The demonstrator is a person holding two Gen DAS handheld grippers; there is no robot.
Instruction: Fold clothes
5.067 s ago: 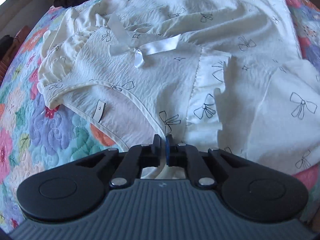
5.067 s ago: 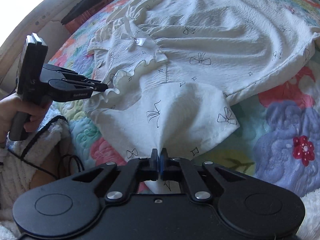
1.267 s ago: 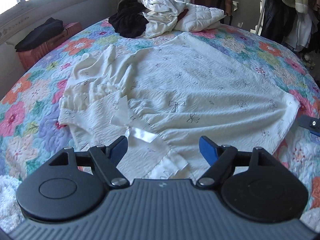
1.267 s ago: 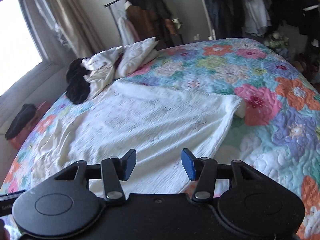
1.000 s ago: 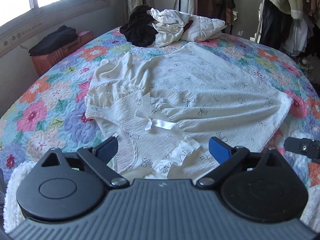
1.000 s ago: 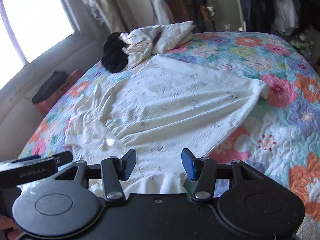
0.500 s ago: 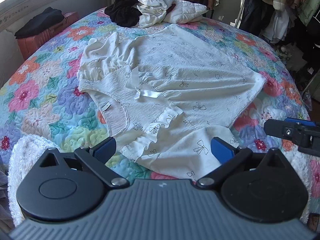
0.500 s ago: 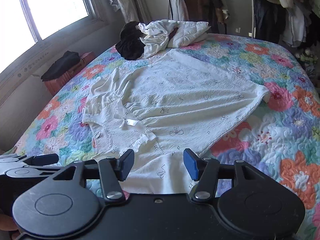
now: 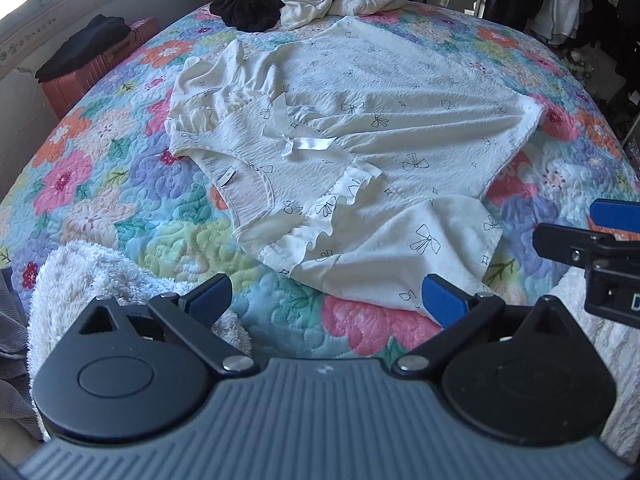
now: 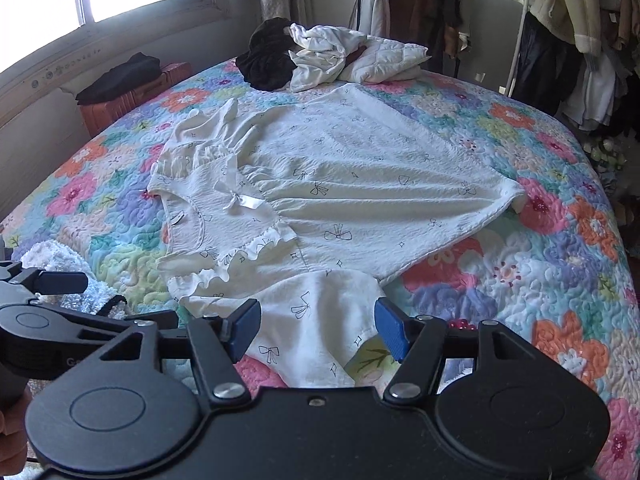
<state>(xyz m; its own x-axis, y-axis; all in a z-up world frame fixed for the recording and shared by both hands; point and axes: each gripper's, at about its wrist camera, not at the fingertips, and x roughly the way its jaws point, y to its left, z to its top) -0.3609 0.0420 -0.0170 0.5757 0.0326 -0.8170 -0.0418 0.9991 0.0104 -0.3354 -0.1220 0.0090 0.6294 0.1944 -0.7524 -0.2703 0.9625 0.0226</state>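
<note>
A: Nightdress (image 10: 340,200), white with black bow prints, spread flat on the floral quilt (image 10: 560,280) of the bed. Satin bow (image 9: 298,144) on its chest. Near corner of the skirt folded over onto itself.

B: Left claw (image 9: 326,298)?

A: Jaws wide apart, nothing between the blue pads, hovering off the nightdress's near edge, not touching it.

B: Right claw (image 10: 318,326)?

A: Jaws have just been opening; empty, above the folded corner of the nightdress, clear of the cloth.

B: Anything else around the nightdress?

A: Pile of clothes (image 10: 320,60), dark and white, beyond its far side. Fluffy white blanket (image 9: 88,280) on the near left of it. Orange suitcase (image 10: 132,96) past the quilt's left edge, under the window.
</note>
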